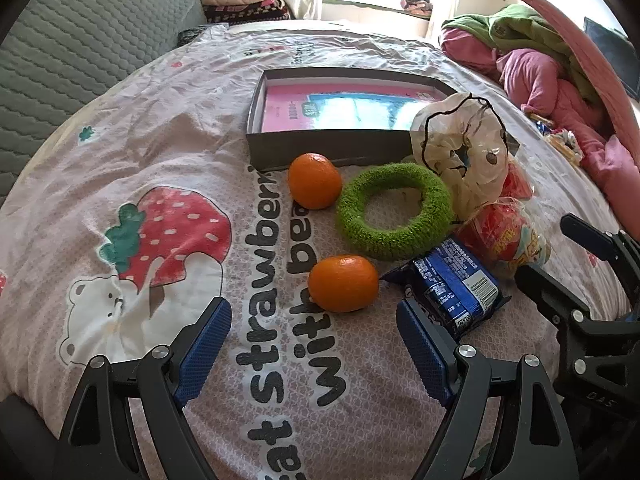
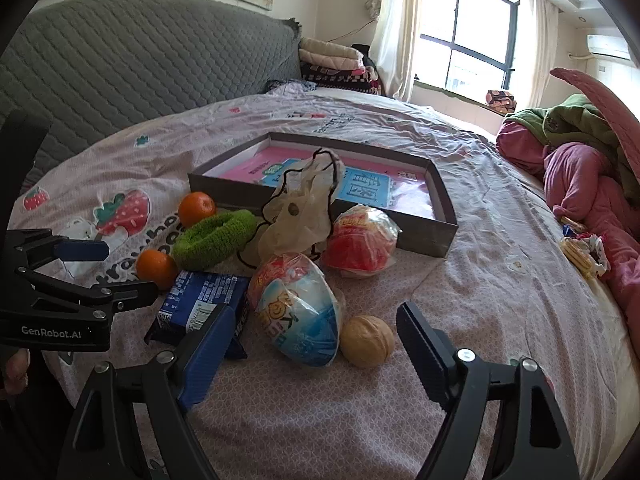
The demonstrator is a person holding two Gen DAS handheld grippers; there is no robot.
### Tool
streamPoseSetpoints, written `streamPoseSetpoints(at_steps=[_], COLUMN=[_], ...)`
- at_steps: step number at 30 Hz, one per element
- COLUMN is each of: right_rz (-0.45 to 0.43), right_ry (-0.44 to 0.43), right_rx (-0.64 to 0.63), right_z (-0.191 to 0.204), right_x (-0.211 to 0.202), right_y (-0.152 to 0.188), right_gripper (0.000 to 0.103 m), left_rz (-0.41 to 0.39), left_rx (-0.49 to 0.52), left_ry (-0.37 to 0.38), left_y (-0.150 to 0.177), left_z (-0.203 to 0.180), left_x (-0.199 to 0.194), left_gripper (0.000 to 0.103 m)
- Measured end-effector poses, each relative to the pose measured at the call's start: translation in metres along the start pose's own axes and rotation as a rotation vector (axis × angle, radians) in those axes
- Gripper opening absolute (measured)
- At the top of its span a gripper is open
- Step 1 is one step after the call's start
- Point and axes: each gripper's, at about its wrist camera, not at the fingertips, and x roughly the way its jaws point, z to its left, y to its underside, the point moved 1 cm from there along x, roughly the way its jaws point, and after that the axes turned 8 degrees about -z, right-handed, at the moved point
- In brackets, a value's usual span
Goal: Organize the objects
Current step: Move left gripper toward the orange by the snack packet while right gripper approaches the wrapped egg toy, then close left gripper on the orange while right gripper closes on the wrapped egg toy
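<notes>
Orange mandarins, two: far one (image 1: 315,181) just before the grey box (image 1: 280,152), near one (image 1: 343,283) ahead of left tool (image 1: 314,344), spread wide, empty. Fuzzy green ring (image 1: 394,211) between them. Box holds a pink booklet (image 1: 348,108). Blue packet (image 2: 202,300), walnut (image 2: 367,341) near right tool (image 2: 316,336), also wide, all on the bed.

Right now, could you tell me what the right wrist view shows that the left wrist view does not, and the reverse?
Only the right wrist view shows the walnut, the air conditioner and the blue-and-white face of the near snack bag. Only the left wrist view shows the bedsheet's bear print in full. Both show the grey box, two oranges, green ring, blue packet, and both grippers open.
</notes>
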Motion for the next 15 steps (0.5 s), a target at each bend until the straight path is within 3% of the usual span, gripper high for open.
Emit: streamPoseSetpoints(at_steps=[15], right_rz=[0.035], right_ry=[-0.001], right_rx=[-0.06], right_z=[0.005], right_x=[0.016], right_y=[-0.002], right_gripper=[0.073], left_rz=[-0.017], left_rx=[-0.005], left_ry=[0.02], left_y=[-0.002], left_z=[0.004], left_x=[0.01], left_gripper=[0.085])
